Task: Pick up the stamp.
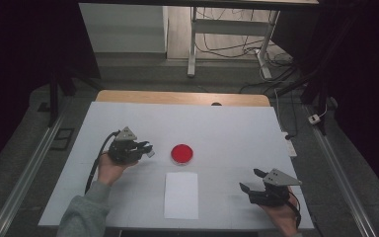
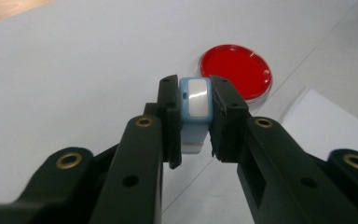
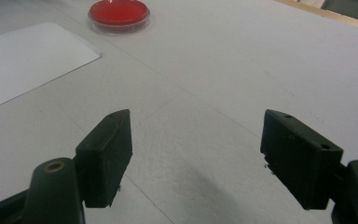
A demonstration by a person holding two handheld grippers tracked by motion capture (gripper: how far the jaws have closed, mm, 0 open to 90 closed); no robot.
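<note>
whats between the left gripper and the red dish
Nothing but bare white table. The high view shows the left gripper, shut on a small blue and white block, just short of the red dish.

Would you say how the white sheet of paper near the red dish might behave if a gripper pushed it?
The paper lies flat and thin on the table, so it would probably slide or buckle. Its edges sit flush, so pinching it looks hard.
</note>
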